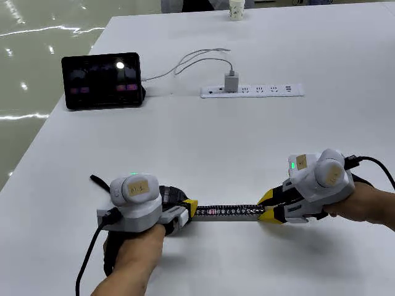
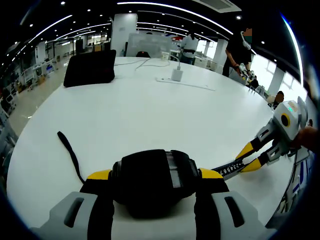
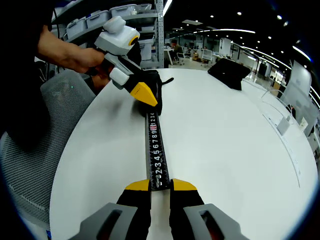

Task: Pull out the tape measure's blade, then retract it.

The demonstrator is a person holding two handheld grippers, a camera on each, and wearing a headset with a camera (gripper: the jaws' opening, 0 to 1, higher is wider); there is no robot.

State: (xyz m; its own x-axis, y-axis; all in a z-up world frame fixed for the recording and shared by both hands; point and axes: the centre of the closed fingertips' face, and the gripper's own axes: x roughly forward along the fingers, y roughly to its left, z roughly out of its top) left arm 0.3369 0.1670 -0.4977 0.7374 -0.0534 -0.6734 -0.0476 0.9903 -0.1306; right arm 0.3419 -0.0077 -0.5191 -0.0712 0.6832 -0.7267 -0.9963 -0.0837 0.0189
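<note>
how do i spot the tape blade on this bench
On the white table, look at the near edge, where two tools face each other. The blade runs between them, from the black case in the left tool to the right tool. It is the one dark, straight strip printed with numbers.

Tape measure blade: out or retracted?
Out: the black numbered blade stretches from the black rounded case in the left claw to the right claw pinching its tip.

The right tool pinches the blade, stretched flat over the desk to the case in the left tool.
</note>
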